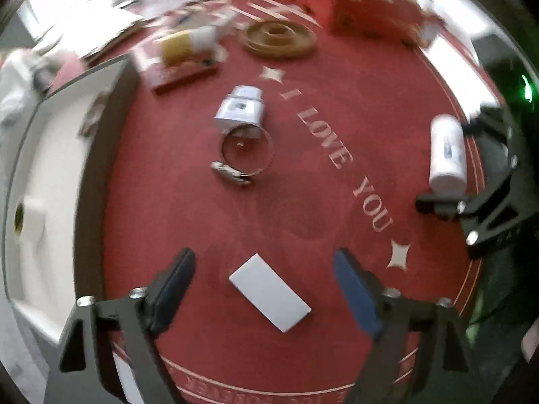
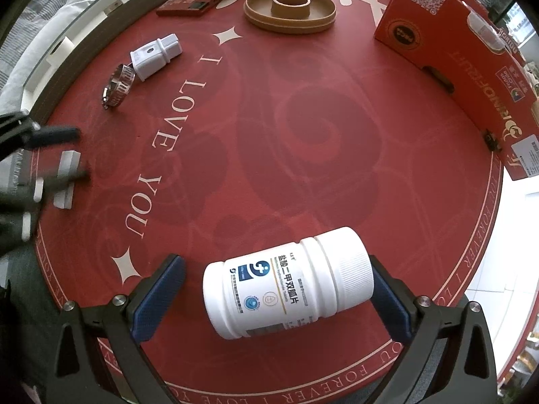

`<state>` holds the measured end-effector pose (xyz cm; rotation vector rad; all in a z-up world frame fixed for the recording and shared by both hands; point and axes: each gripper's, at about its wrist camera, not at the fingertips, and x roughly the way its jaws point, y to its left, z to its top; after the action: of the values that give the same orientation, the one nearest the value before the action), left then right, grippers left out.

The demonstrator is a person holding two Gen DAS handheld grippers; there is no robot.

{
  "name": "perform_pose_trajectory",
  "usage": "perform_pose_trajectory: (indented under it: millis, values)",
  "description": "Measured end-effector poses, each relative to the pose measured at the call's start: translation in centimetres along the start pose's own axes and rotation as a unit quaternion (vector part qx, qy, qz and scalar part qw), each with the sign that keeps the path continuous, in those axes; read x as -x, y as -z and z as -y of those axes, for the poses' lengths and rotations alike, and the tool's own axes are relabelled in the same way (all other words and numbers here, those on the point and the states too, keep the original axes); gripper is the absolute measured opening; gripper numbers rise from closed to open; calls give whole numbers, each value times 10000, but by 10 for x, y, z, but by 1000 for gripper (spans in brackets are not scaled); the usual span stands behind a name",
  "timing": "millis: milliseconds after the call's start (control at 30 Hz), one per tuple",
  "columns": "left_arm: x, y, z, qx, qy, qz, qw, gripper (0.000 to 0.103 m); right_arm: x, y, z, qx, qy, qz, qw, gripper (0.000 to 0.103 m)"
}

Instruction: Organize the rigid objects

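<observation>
I am holding my right gripper [image 2: 278, 298] spread around the white pill bottle [image 2: 286, 282] lying on the red mat [image 2: 303, 134] — my left gripper [image 1: 264, 286], jaws apart, is straddling a flat white block [image 1: 269, 292].

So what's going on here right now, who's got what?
A person is sorting things on a red mat with two handheld grippers. The right gripper is open around a white pill bottle lying on its side; its cap touches one pad, the other pad is clear. The left gripper is open over a flat white block, not gripping it. A hose clamp and white plug lie mid-mat; a white tray sits at the left edge.
</observation>
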<state>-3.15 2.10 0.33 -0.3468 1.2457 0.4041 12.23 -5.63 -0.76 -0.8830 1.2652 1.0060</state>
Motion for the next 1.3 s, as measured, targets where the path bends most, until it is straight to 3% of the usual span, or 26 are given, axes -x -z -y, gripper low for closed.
perform_pose_trajectory:
  millis: [100, 200, 367, 467, 533, 567, 600, 633, 700, 833, 967, 1133, 1300]
  values:
    - [-1, 4, -5, 343, -233, -138, 9990, 87, 1, 1, 0, 0, -3, 34, 10000, 103]
    - [-13, 12, -9, 797, -431, -645, 9938, 87, 2, 2, 0, -3, -4, 47, 10000, 103]
    - [-19, 14, -15, 1707, -486, -946, 9796, 91, 3, 3, 0, -6, -5, 61, 10000, 103]
    - [-19, 9, -17, 2239, -562, -949, 9684, 87, 3, 3, 0, -18, 1, 66, 10000, 103]
    - [-14, 6, -12, 2289, -603, -786, 9684, 67, 3, 4, 0, -23, 16, 72, 10000, 103]
    - [-10, 3, -5, 2132, -597, -698, 9727, 37, 3, 4, -1, -16, 23, 77, 10000, 99]
    - [-9, 1, -1, 2048, -563, -693, 9747, 24, 6, 5, -2, 2, 19, 130, 9999, 94]
    - [-9, 1, 2, 2058, -414, -716, 9751, 24, 10, 5, -3, 24, 15, 208, 9998, 78]
    - [-7, 2, 7, 2077, -273, -690, 9754, 24, 15, 6, -6, 63, 22, 296, 9995, 78]
    - [18, 3, 20, 1946, -583, -324, 9786, 24, 21, 11, -5, -28, -108, 422, 9990, 78]
    - [62, -10, 23, 2111, -555, 287, 9755, 24, 46, 14, 10, -569, -541, 782, 9938, 78]
    - [103, -16, 19, 2317, -789, 760, 9666, 24, 71, 23, 26, -1340, -1344, 1185, 9747, 78]
    - [92, -18, 27, 2311, -940, 833, 9648, 24, 82, 31, 24, -1395, -1263, 1505, 9705, 78]
